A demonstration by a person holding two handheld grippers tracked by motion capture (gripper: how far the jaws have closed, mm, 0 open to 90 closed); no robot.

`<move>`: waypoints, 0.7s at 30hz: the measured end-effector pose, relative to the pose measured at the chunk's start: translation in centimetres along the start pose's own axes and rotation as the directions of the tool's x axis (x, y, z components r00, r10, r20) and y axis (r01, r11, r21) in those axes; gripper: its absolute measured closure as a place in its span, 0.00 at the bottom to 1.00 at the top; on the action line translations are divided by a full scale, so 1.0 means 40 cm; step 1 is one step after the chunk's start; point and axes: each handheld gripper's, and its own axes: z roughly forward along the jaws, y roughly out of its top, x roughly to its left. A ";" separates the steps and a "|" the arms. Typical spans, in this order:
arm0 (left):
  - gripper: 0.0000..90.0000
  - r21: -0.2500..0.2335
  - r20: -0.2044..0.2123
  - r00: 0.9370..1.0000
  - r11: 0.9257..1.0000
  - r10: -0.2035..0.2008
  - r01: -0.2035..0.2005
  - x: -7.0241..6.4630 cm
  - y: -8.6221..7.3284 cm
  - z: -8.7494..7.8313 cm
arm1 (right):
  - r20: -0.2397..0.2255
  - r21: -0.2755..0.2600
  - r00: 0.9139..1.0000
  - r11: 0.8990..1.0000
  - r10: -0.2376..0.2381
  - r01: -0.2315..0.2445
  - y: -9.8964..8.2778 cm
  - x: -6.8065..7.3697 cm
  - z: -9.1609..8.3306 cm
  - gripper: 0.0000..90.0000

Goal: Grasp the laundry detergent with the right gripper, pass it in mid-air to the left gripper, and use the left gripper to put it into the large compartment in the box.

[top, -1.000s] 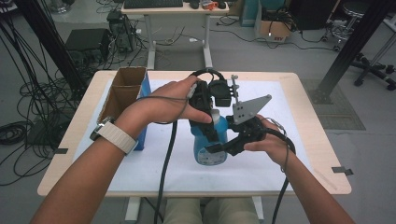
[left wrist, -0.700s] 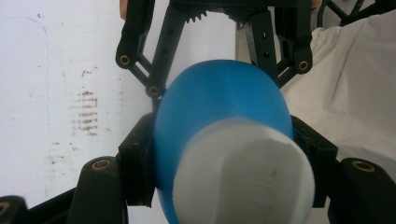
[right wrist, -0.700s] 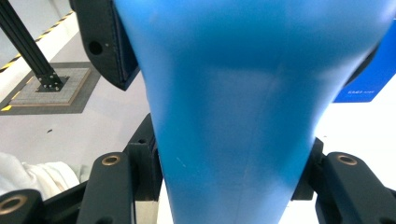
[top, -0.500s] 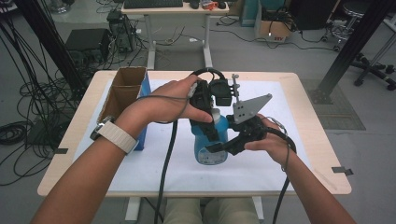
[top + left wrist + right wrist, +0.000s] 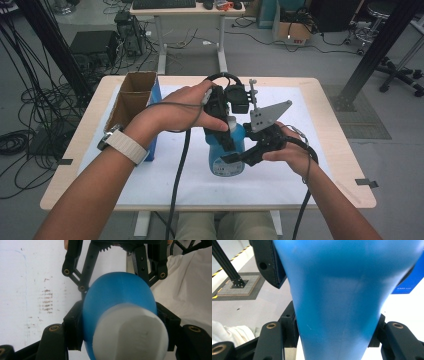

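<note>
A blue bottle (image 5: 227, 152) with a white cap (image 5: 131, 332) stands upright on the white mat (image 5: 165, 180) near the middle of the table (image 5: 330, 125), pinched by 2 hand-held grippers at once. The left gripper (image 5: 225, 135) comes down from above, its 2 jaws clamped on the bottle's upper part, just below the cap; in the left gripper view the blue shoulder fills the gap between the black pads. The right gripper (image 5: 235, 157) reaches in level from the right and pinches the bottle's body lower down, blue plastic wedged tight between its jaws in the right gripper view. At the table's far left, well apart from the bottle, an open cardboard box (image 5: 132, 97) with 2 compartments sits; what is in it cannot be made out.
</note>
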 end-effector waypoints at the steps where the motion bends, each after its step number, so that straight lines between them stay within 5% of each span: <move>1: 0.42 -0.002 -0.004 1.000 1.000 0.010 -0.010 0.002 0.001 0.000 | -0.002 0.000 1.000 1.000 -0.001 0.001 0.000 0.000 0.000 0.48; 13: 0.42 -0.027 0.000 1.000 1.000 -0.006 0.006 0.002 -0.001 0.008 | -0.002 -0.002 1.000 1.000 0.001 -0.001 -0.002 -0.003 0.000 0.48; 21: 0.42 -0.002 -0.006 1.000 1.000 -0.001 0.001 0.001 0.002 0.001 | -0.003 -0.001 1.000 1.000 -0.001 0.001 -0.002 -0.003 0.000 0.48</move>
